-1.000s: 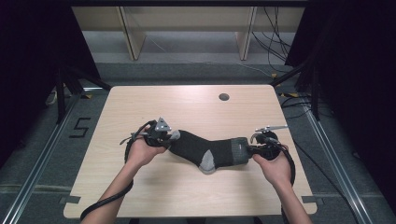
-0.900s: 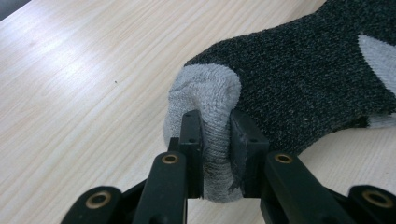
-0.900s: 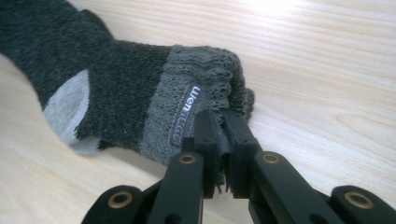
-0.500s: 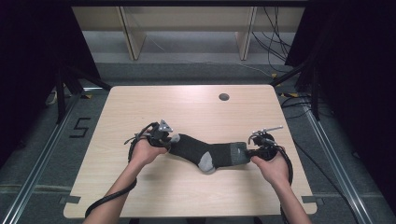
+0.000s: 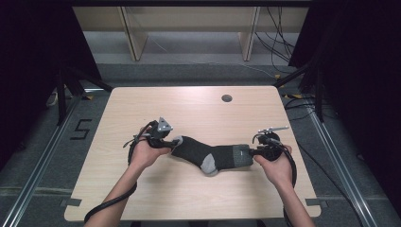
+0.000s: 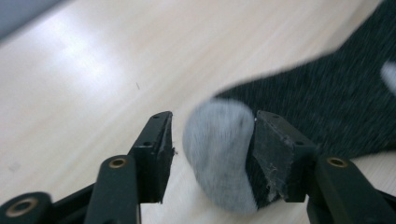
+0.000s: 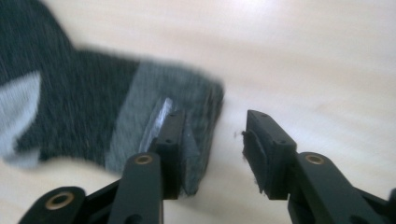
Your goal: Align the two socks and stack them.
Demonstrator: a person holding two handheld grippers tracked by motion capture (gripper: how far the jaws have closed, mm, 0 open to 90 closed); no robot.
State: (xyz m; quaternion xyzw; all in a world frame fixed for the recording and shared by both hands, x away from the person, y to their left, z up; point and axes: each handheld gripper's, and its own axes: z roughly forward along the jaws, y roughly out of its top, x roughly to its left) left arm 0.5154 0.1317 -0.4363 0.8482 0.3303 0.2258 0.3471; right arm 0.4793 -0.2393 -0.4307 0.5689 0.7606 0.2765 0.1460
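Dark sock [image 5: 208, 153] lies flat on the surface [image 5: 198, 111], a bit toward the near edge, stretched left to right with a bend at the grey heel [image 5: 208, 165]. Left gripper [image 5: 171, 141] sits at the sock's light toe [image 6: 219, 154]; its jaws have just been opening and now stand partly apart, toe between them, resting against one pad with a clear gap to the other, so no grip. Right gripper [image 5: 252, 152] is at the grey cuff [image 7: 184, 100] end; its jaws have also just been opening, one jaw lying over the cuff's edge, the other standing off over bare wood, nothing clamped. Both hands rest on the surface behind their grippers, cables trailing back toward the near edge. Around it: a small round hole [image 5: 226, 98] near the far edge, right of centre (well away from the sock). Beyond the far edge, shelf legs [image 5: 131, 35] and loose cables [image 5: 276, 28] on the floor. Nothing lies between the grippers besides the sock itself.
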